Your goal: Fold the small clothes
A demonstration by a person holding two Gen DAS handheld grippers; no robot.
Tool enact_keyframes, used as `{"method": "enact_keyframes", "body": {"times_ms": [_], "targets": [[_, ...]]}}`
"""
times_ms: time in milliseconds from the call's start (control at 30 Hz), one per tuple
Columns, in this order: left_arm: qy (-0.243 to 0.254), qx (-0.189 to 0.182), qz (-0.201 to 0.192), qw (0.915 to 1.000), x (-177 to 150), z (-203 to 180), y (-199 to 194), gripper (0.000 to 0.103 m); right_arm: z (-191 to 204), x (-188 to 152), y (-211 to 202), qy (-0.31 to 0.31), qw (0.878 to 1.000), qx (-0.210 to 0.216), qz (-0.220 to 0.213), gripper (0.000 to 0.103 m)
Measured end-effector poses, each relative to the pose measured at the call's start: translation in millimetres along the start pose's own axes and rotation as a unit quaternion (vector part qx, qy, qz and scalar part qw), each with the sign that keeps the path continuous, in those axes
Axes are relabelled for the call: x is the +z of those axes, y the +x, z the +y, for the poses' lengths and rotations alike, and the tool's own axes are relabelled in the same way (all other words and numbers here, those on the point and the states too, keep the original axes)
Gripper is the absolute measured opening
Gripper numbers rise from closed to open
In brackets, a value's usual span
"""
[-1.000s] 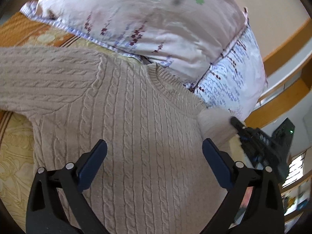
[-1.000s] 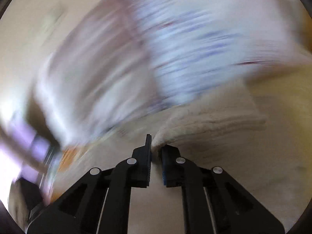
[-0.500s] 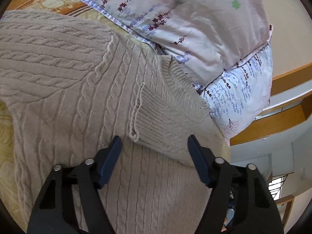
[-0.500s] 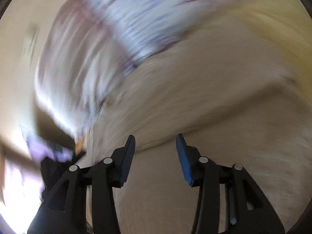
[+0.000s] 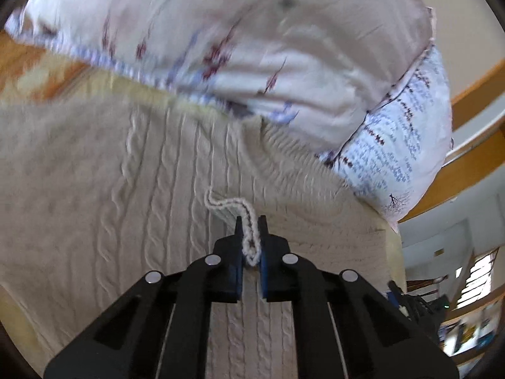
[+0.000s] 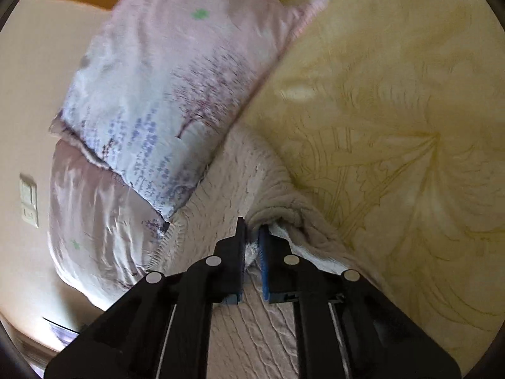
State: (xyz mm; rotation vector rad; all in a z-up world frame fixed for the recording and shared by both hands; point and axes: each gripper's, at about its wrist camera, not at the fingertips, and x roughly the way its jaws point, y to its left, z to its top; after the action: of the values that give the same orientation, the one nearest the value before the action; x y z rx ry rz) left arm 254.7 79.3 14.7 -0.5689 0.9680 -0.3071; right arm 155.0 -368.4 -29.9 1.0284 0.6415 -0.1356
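Left tongs (image 5: 251, 221): clamped on the ribbed cuff edge (image 5: 249, 230) of the beige cable-knit sweater (image 5: 126, 205). The knit edge runs up between the two pads and curls out above the tips. The sleeve that the cuff belongs to is folded across the sweater's chest, lying on top of the body panel.

Right tongs (image 6: 251, 230): pinched on a bunched fold of the sweater (image 6: 274, 189). Fabric fills the narrow gap between the pads, and a lighter strip of the knit shows just right of the right pad. From the grip the fold ridges upward and away.

Sweater location: flat on the bed, on a yellow bedspread (image 6: 394, 126) with an embossed leaf pattern. In the left wrist view the ribbed neckline (image 5: 284, 145) sits at the far end, touching the lower edge of the floral pillow (image 5: 252, 47). The body runs toward the camera, under the left tongs. In the right wrist view the pillow (image 6: 164, 94) lies left of the sweater, its corner overlapping the knit.

Surroundings: an orange-patterned patch of bedding (image 5: 34, 72) far left in the left wrist view, and a wooden rail (image 5: 467, 170) on the right. The right wrist view shows a wall switch plate (image 6: 29, 202) at the left. Both views have some motion blur, so fine knit detail isn't readable near the edges.
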Motion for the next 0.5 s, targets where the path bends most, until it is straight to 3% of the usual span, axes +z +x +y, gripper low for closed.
{"method": "enact_keyframes", "body": {"times_ms": [267, 300, 367, 400, 433, 500], "targets": [[0.051, 0.075, 0.020, 0.9956, -14.0, 1.0, 5.1, 0.012, 2.1, -17.0, -5.4, -0.069, 0.994, -0.086, 0.004, 0.009], [0.052, 0.081, 0.020, 0.9951, -13.7, 0.4, 2.7, 0.013, 3.8, -18.5, -9.1, -0.074, 0.993, -0.096, 0.000, 0.015], [0.051, 0.082, 0.014, 0.9953, -14.4, 1.7, -7.9, 0.024, 6.6, -20.7, -21.2, -0.083, 0.990, -0.111, -0.017, 0.029], [0.052, 0.078, 0.008, 0.9955, -14.9, 3.3, -15.5, 0.037, 8.1, -22.2, -27.5, -0.088, 0.990, -0.109, -0.029, 0.038], [0.054, 0.072, 0.001, 0.9960, -15.4, 6.0, -24.7, 0.046, 12.2, -23.6, -33.0, -0.097, 0.989, -0.107, -0.041, 0.041], [0.053, 0.055, -0.022, 0.9968, -18.9, 18.2, -53.5, 0.053, 25.2, -27.4, -40.0, -0.130, 0.985, -0.101, -0.059, 0.043]]}}
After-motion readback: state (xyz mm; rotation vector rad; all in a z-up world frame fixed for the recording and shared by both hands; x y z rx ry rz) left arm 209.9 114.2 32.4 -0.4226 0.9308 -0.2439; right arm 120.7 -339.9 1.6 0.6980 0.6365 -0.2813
